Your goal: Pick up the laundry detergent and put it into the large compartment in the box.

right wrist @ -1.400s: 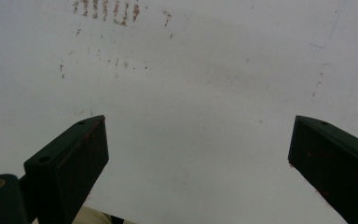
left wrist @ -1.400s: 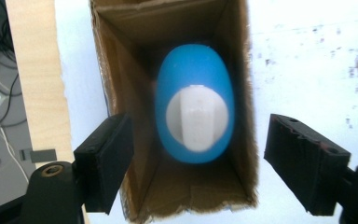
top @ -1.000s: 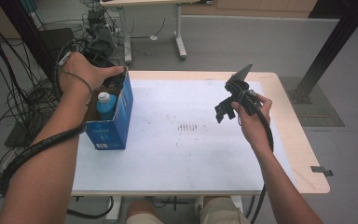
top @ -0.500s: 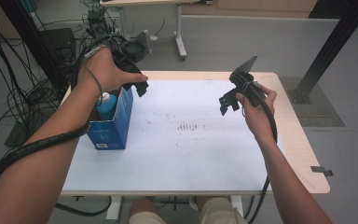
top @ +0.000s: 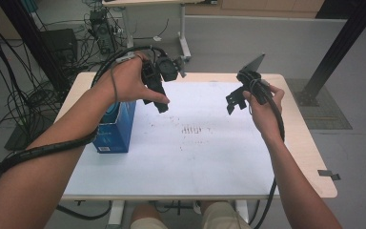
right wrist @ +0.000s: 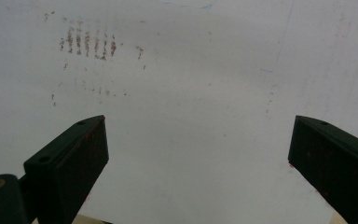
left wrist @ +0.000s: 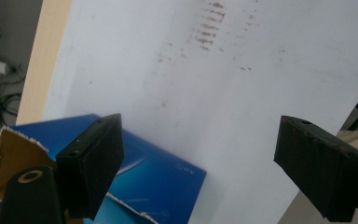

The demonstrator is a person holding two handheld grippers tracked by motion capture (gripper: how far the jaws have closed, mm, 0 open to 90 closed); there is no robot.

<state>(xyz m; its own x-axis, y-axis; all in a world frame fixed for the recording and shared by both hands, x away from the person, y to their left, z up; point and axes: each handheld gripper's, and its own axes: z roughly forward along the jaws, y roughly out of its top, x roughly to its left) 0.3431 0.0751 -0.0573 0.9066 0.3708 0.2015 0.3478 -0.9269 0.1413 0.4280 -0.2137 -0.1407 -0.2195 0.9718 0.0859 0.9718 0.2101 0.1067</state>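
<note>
A blue cardboard box point(top: 116, 130) with a torn open top stands at the table's left side. My left gripper point(top: 159, 101) is held above the table just right of the box, jaws pointing down. In the left gripper view its jaws point(left wrist: 200, 140) stand wide open and empty, with the blue box point(left wrist: 161, 182) below them. My right gripper point(top: 234, 99) hovers over the right half of the white sheet point(top: 195, 152). In the right gripper view it point(right wrist: 200, 135) is open over the bare sheet, nothing between its jaws.
Brown rub marks point(top: 190, 130) stain the sheet's middle; the same marks point(right wrist: 86, 44) show in the right gripper view. The wooden table edge point(top: 310, 152) runs beyond the sheet. Cables and equipment point(top: 38, 86) crowd the floor at the left.
My left hand has lifted its gripper from over the blue box and carried it right, above the sheet. The right gripper has shifted only slightly.
</note>
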